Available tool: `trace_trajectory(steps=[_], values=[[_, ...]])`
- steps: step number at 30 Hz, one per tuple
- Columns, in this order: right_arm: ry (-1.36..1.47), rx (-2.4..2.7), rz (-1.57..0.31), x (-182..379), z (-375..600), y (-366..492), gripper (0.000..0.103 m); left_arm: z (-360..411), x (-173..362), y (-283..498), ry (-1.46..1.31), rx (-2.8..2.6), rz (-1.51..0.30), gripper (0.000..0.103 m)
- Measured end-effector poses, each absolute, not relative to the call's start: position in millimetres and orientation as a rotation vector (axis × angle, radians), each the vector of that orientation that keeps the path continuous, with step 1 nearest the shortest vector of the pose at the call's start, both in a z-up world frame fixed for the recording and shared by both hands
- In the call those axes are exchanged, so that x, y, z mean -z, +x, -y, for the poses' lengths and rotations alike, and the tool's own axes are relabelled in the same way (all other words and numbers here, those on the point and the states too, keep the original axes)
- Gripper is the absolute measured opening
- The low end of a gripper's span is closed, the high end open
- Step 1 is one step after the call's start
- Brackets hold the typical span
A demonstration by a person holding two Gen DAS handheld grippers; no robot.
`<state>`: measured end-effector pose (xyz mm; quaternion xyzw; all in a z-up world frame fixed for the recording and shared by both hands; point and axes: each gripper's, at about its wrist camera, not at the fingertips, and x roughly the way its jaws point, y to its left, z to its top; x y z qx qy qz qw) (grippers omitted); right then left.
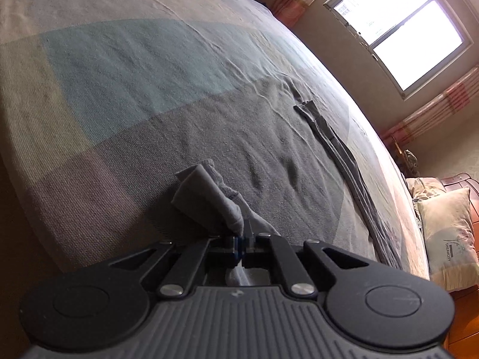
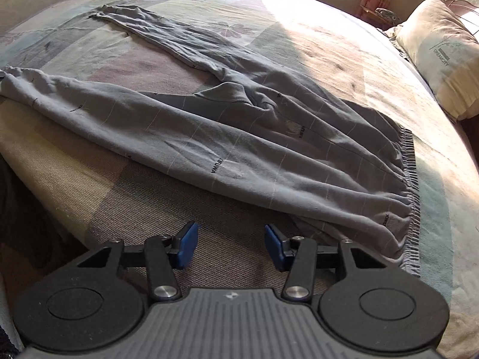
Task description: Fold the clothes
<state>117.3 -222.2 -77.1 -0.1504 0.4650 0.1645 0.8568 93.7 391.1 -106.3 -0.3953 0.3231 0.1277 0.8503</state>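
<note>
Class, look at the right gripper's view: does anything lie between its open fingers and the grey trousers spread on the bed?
Nothing visible does. The right gripper is open, and only bare bedspread separates it from the near edge of the grey trousers. The pillow sits far off to the side.

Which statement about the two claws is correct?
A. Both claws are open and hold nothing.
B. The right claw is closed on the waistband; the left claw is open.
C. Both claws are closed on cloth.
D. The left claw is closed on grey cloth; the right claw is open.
D: the left claw pinches a fold of the grey trousers, while the right claw stands open above the bedspread.
</note>
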Motion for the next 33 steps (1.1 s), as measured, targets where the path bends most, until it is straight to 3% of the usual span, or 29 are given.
trace_trajectory(steps=[13,17,22,26,27,33], values=[[-0.158,-0.327,-0.9,65.9,240.3,241.5,0.048,-387.2,90.4,176.0,-0.786,-0.205,-0.67,0.004],[-0.135,-0.311,-0.864,55.6,253.7,234.0,0.048,-379.2,110.4,195.9,-0.772,-0.209,-0.737,0.004],[-0.45,-0.366,-0.807,43.6,247.2,165.8,0.047,-384.5,121.5,191.4,-0.825,-0.189,-0.721,0.004],[-0.664,-0.397,-0.792,58.3,236.3,143.2,0.018,-381.9,119.2,193.1,-0.802,-0.193,-0.732,0.004],[-0.707,-0.404,-0.783,61.7,233.0,140.6,0.015,-381.2,118.3,194.5,-0.793,-0.196,-0.737,0.004],[-0.975,-0.448,-0.719,81.7,212.1,126.5,0.015,-381.8,118.0,194.5,-0.789,-0.194,-0.739,0.004]])
